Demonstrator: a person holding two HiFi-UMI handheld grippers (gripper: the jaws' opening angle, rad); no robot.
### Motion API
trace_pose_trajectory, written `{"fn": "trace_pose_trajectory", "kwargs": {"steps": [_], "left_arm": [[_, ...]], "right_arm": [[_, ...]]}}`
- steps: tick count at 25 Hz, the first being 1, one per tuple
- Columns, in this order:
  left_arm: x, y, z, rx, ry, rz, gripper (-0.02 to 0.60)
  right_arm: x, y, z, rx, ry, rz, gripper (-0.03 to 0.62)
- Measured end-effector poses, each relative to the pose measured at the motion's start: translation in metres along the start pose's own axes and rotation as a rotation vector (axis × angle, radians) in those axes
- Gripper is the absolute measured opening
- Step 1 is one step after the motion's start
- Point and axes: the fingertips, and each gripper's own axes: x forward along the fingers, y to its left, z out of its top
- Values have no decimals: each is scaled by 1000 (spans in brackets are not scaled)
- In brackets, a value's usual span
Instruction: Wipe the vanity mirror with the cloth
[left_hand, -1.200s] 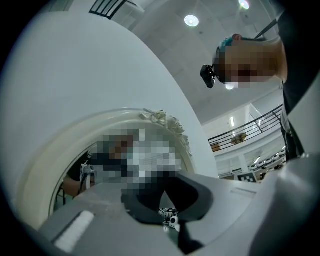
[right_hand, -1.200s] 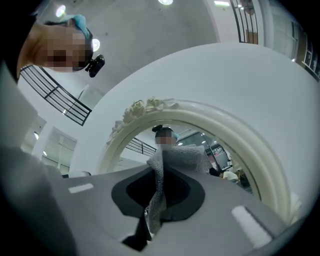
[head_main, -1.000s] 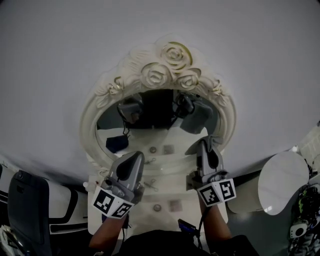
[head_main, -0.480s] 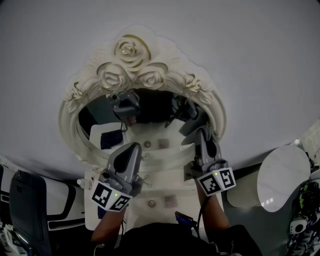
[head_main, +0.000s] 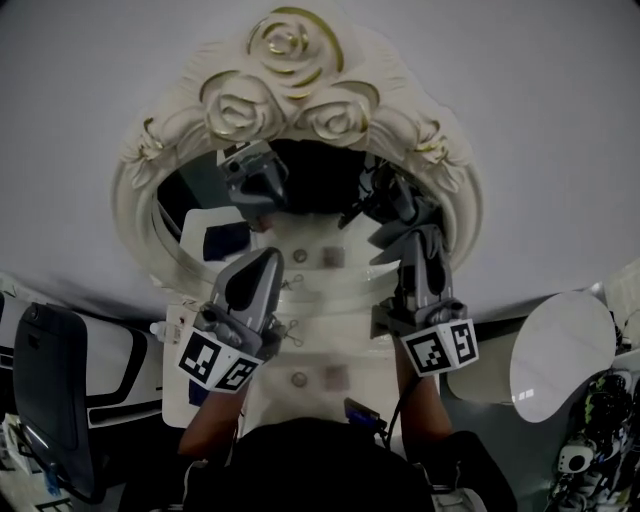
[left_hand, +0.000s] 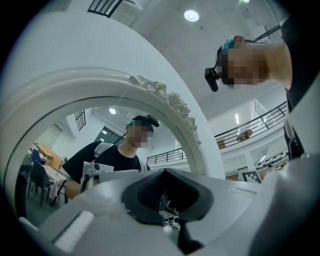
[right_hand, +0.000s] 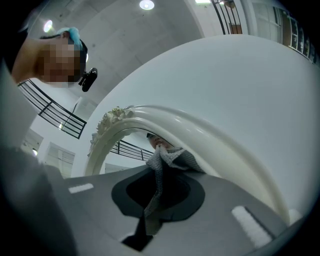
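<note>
The oval vanity mirror has a cream frame with carved roses and stands against the white wall. Its glass reflects both grippers. My right gripper is shut on a grey knit cloth, which is held up at the right side of the glass and meets its own reflection there. In the right gripper view the cloth bunches out of the shut jaws, with the frame arching just beyond. My left gripper is shut on nothing, low in front of the glass. Its jaws point at the frame.
Below the mirror is the white vanity top with small round knobs. A dark chair stands at the left. At the right is a round white tabletop, with dark gear on the floor beside it.
The right gripper has carried the cloth up and closer to the glass on the right side. The left gripper has held its place. The head view has shifted, so the mirror sits higher.
</note>
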Motion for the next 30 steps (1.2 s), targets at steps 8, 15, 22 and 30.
{"fn": "trace_pose_trajectory", "kwargs": {"steps": [8, 15, 22, 30], "left_arm": [[-3, 8, 3, -22, -21, -1, 3], [-13, 12, 11, -33, -40, -2, 3], [-24, 21, 27, -22, -59, 10, 3], [-40, 40, 41, -24, -72, 30, 3]], "right_arm": [[13, 16, 15, -33, -20, 28, 17], [25, 31, 23, -43, -16, 46, 17], [40, 56, 24, -67, -8, 83, 17], [63, 98, 14, -103, -2, 137, 17]]}}
